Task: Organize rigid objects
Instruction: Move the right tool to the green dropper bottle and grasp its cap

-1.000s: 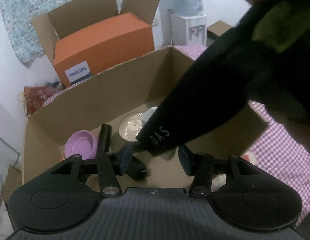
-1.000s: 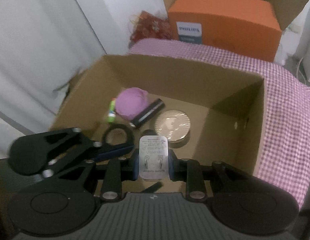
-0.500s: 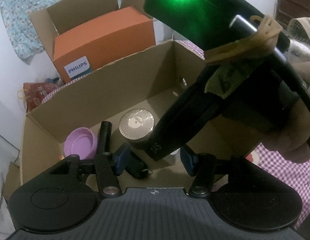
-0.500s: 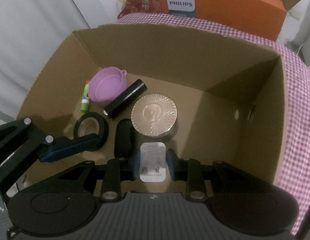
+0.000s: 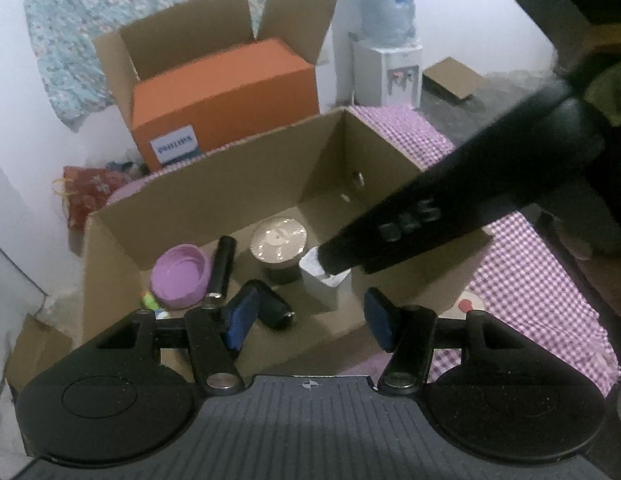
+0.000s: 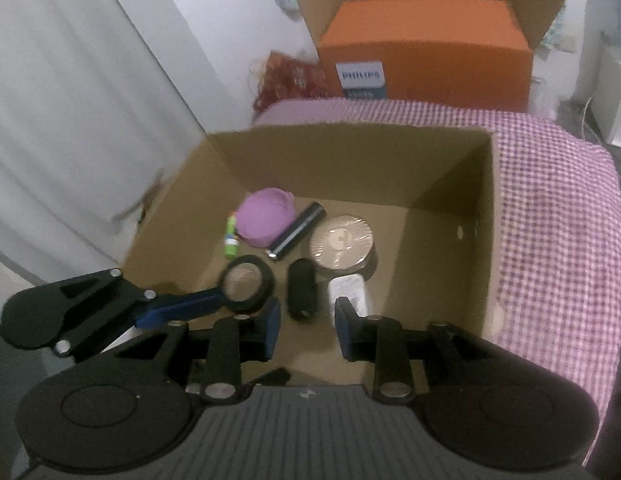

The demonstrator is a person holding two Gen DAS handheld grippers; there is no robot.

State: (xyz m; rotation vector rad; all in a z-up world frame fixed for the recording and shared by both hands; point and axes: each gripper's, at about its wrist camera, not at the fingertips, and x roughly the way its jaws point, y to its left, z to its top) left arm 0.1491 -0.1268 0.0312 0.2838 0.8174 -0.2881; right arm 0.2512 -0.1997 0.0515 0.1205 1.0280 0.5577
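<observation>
Both grippers gape, holding nothing, above the cardboard box [image 6: 486, 216].
Right gripper [image 6: 307, 330] hangs over the white adapter [image 6: 347, 290] lying on the box floor beside the round tin [image 6: 341, 242]; left gripper [image 5: 306, 320] hovers near the black case [image 5: 273, 309] and purple cup [image 5: 178, 276].

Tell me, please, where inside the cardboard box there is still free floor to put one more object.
The floor is bare along the right wall of the cardboard box, right of the round tin and white adapter, and along the back wall. The left half is crowded: purple cup, black tube, tape roll.
</observation>
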